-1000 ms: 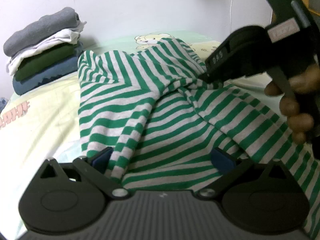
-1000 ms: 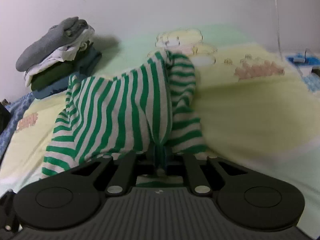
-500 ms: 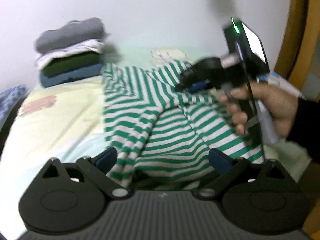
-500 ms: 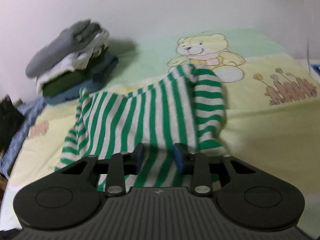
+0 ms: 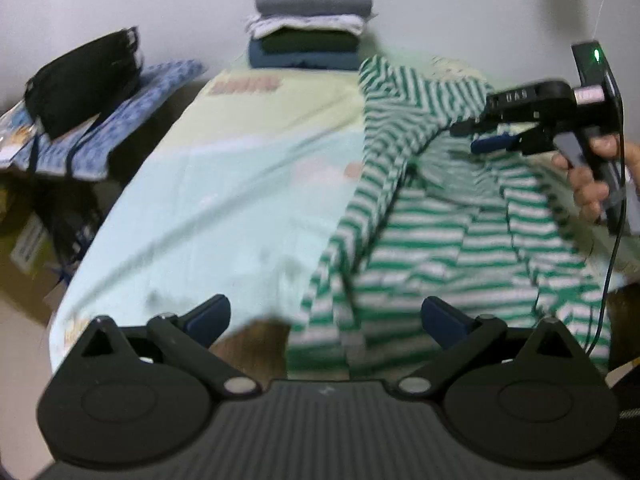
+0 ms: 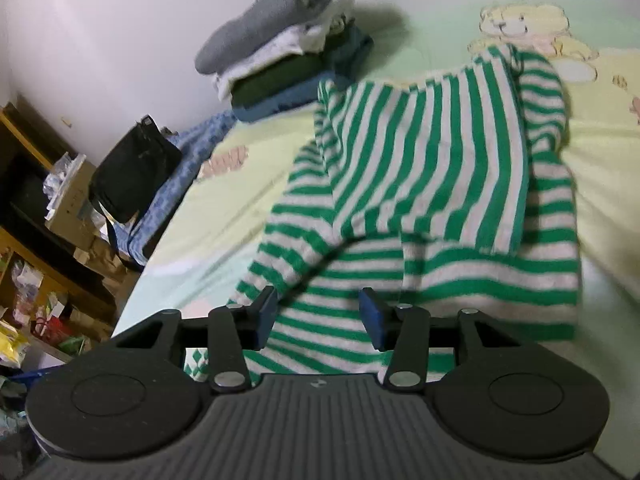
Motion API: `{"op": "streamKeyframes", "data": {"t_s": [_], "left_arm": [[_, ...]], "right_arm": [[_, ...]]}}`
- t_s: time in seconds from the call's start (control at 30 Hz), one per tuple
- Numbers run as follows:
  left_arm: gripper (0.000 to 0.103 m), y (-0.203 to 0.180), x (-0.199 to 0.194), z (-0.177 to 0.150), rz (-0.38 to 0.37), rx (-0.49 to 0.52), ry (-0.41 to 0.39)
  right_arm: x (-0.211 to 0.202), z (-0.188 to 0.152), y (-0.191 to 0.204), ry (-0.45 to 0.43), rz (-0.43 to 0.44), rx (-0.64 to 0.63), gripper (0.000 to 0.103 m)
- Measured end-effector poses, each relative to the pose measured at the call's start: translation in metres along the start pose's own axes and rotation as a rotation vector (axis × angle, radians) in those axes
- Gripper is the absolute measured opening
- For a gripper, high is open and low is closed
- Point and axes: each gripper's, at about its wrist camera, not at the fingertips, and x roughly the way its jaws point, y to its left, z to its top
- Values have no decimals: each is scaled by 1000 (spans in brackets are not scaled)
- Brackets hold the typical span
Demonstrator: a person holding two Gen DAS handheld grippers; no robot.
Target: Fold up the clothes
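A green-and-white striped shirt [image 5: 448,216] lies crumpled on the bed, its hem hanging over the near edge; in the right wrist view the striped shirt [image 6: 432,168] is partly doubled over itself. My left gripper [image 5: 324,316] is open wide at the bed's near edge, level with the shirt's hem, holding nothing. My right gripper [image 6: 318,314] is open just above the shirt's lower part, with nothing between its blue pads. In the left wrist view the right gripper [image 5: 468,138] hovers over the shirt's upper right, held by a hand [image 5: 592,184].
A stack of folded clothes [image 5: 308,20] sits at the head of the bed against the wall, also the stack [image 6: 280,56]. A black bag [image 5: 84,80] rests on a blue patterned cloth [image 5: 132,108] left of the bed. Cluttered shelves [image 6: 24,200] stand further left.
My right gripper, shut on a fold of the shirt one second ago, has opened and let it drop. My left gripper has drawn back from the shirt and swung left.
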Motion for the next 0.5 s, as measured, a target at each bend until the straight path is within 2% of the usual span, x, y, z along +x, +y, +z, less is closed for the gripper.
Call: {"op": "streamKeyframes", "data": {"t_s": [0.1,0.13,0.23,0.33,0.43,0.5], "left_arm": [[100,-1,3,-12,34,-25,1],[96,2,4,-14,29,-46,4],[75,5,17,-11,-11,-102,26],[73,-2,28,-10,-15,-95,36],[79,-8,35,-9,11,-84,32],[72,-6,38,-8,21,-84,42]], "right_arm": [[3,-2,6,8,1,-13,51],[4,-2,9,8,-2,-21,56],[5,-5,12,6,-30,-40,61],[7,-4,13,13,-34,-21,62],[6,-3,14,5,-47,-35,63],[8,1,11,0,-57,-21,63]]}}
